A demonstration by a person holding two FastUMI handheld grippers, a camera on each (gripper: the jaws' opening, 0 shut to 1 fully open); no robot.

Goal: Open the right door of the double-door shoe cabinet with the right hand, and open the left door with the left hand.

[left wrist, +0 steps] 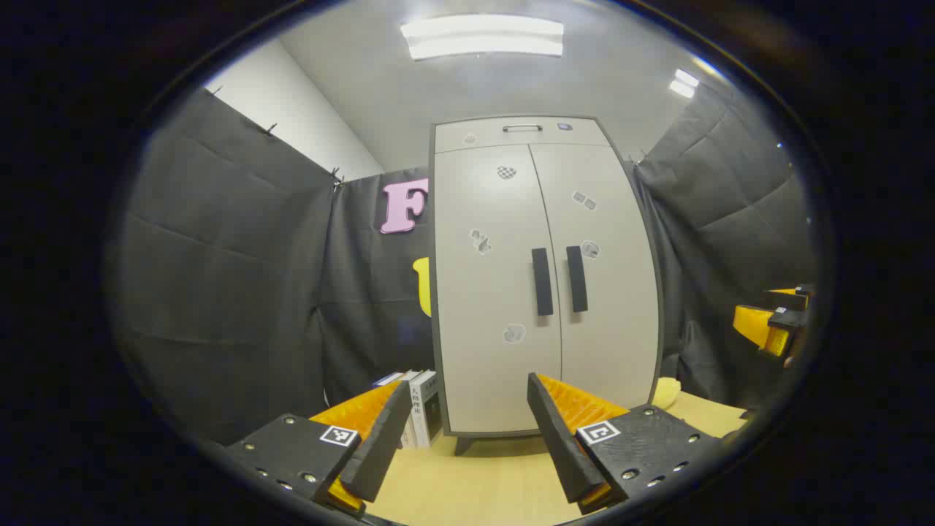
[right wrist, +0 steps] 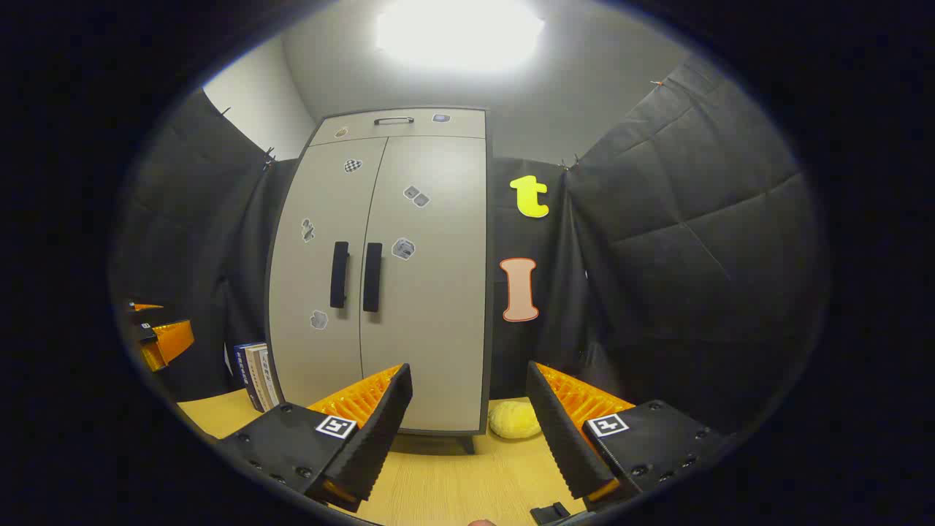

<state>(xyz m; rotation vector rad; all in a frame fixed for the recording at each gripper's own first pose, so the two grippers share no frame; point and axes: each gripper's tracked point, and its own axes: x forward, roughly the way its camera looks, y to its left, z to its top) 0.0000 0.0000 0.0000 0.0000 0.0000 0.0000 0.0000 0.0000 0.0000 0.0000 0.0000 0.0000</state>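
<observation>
Matt smooth cabinet (left wrist: pixel 511 292), wood-grain table (left wrist: pixel 467 482)

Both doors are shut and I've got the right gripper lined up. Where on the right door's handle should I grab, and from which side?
Take the right door's handle near its middle, coming straight at the cabinet front. It is a narrow upright bar, so turn the right gripper so its open fingers straddle the bar from left and right. The left door's handle stands close beside it, so slip one finger into the gap between them.

The left gripper (left wrist: pixel 467 431) is held level with its jaws spread wide and nothing between them. The right gripper (right wrist: pixel 471 431) is likewise level, jaws wide apart and gripping nothing, off to the left gripper's right.
</observation>
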